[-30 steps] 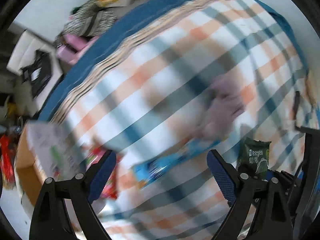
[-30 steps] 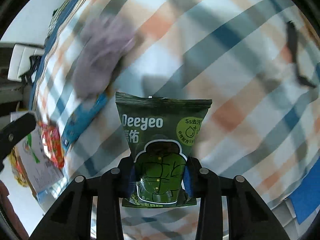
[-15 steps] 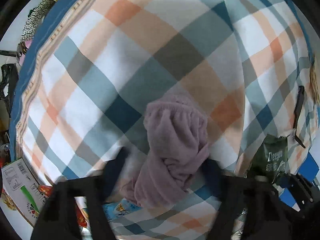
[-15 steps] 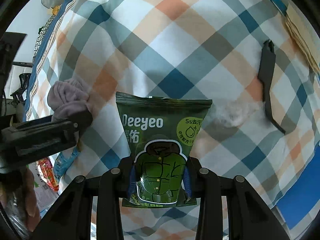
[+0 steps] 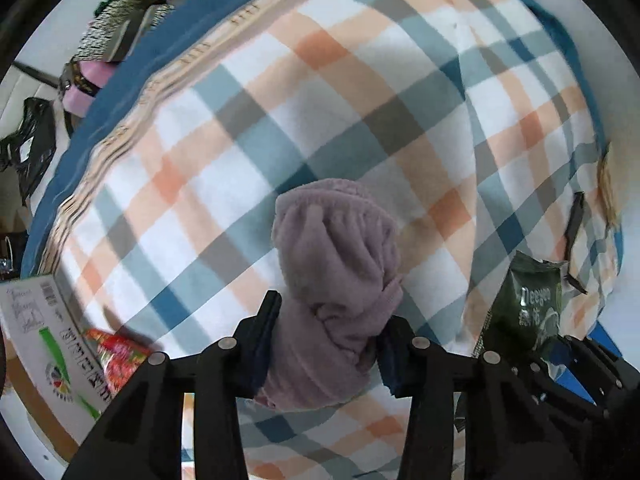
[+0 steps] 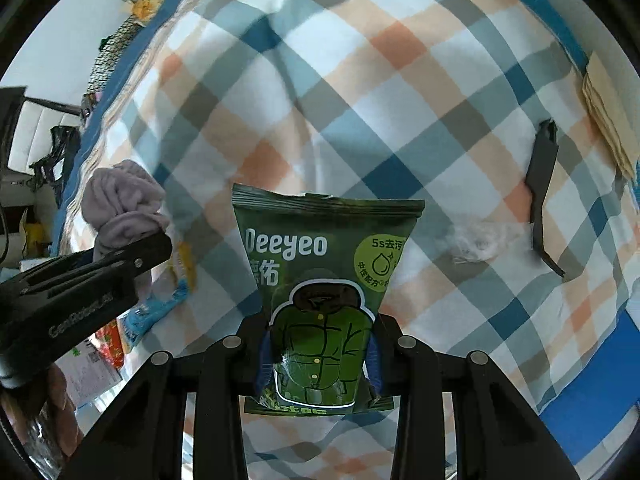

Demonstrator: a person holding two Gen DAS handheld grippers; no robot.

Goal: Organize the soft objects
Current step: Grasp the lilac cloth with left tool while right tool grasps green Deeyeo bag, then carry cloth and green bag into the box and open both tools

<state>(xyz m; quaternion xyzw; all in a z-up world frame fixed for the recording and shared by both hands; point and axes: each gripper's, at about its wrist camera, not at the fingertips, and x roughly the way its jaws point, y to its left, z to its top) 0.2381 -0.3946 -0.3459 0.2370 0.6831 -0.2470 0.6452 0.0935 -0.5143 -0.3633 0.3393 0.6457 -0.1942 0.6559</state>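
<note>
My left gripper (image 5: 326, 340) is shut on a mauve fleece cloth (image 5: 340, 264), bunched and held above the plaid bed cover (image 5: 240, 140). The cloth also shows in the right wrist view (image 6: 120, 204), with the left gripper's black body below it. My right gripper (image 6: 318, 356) is shut on a green Deeyeo wipes packet (image 6: 324, 264), held upright over the bed. That packet shows at the right of the left wrist view (image 5: 528, 308).
A black strap-like object (image 6: 540, 196) and a white fluff patch (image 6: 476, 240) lie on the cover at right. Folded tan cloth (image 6: 608, 116) lies at the far right edge. A cardboard box (image 5: 44, 344), red snack packet (image 5: 116, 356) and blue packet (image 6: 156, 308) sit at left.
My left gripper went from open over the bed to shut on the mauve cloth and has lifted it. My right gripper kept hold of the green packet throughout.
</note>
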